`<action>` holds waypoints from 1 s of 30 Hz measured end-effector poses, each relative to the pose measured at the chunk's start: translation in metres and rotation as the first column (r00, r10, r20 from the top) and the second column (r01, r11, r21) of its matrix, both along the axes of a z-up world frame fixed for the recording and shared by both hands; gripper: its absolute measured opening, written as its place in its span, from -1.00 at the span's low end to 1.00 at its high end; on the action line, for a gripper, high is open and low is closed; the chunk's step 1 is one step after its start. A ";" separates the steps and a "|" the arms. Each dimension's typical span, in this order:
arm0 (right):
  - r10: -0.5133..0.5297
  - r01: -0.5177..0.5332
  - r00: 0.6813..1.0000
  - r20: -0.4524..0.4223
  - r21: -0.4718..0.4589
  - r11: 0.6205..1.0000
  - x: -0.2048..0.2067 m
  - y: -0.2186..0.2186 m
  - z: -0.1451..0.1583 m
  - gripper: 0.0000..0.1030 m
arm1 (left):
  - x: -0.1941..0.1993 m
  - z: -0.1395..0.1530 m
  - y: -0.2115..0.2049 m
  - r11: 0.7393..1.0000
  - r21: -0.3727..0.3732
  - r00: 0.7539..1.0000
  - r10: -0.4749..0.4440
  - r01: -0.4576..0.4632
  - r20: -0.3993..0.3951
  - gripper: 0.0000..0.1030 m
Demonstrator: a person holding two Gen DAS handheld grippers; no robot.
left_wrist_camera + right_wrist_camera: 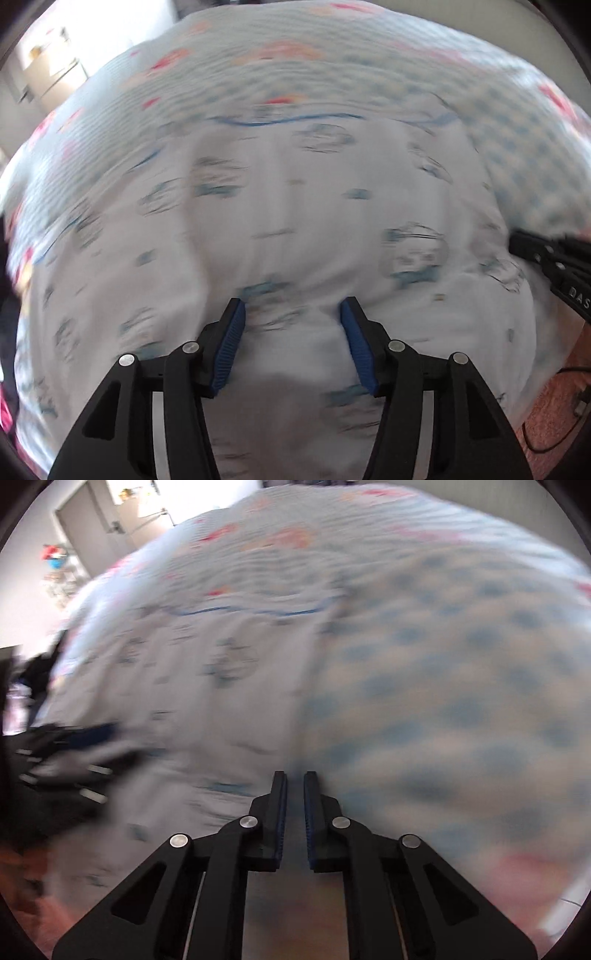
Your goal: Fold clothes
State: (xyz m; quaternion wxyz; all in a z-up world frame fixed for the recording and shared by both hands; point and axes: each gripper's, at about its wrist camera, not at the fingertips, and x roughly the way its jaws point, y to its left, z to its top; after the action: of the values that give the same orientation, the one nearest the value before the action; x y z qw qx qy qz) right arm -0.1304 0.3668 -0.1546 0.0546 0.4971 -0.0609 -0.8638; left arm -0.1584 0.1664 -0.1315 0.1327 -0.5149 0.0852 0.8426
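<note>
A white garment (295,206) printed with small blue and black figures lies spread on the bed, its blue-trimmed edge at the far side. My left gripper (293,308) is open just above the garment's near part, with cloth showing between the blue pads and nothing gripped. In the right wrist view the garment (207,686) fills the left half. My right gripper (295,777) sits at the garment's right border, its fingers nearly together with only a narrow slit; no cloth shows between them. Both views are motion-blurred.
A blue-checked quilt (461,672) with pink patches covers the bed to the right and beyond. The right gripper (554,262) shows at the right edge of the left wrist view, and the left gripper (70,749) is blurred at the left of the right wrist view. An orange floor with a cable (554,413) lies lower right.
</note>
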 end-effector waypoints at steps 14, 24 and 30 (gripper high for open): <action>0.047 -0.058 0.991 -0.123 -0.088 0.994 0.035 0.010 0.034 -0.96 | 0.013 -0.005 0.019 0.996 -0.078 0.999 -0.046 0.047 0.010 0.08; 0.069 -0.095 0.987 -0.145 -0.181 0.979 0.058 0.020 0.047 -0.73 | 0.034 0.022 -0.016 0.980 0.199 1.000 -0.013 0.014 -0.010 0.11; 0.203 -0.207 0.978 -0.040 -0.158 0.966 0.061 -0.021 0.031 -0.61 | 0.042 -0.003 -0.058 0.965 0.235 0.993 0.101 -0.114 0.069 0.04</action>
State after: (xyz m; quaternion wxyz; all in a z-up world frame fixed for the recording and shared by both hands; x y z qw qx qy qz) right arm -0.0696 0.3458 -0.1239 0.1842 0.4844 -0.0783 -0.8517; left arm -0.1159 0.1081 -0.1347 0.1500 -0.5226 -0.0486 0.8379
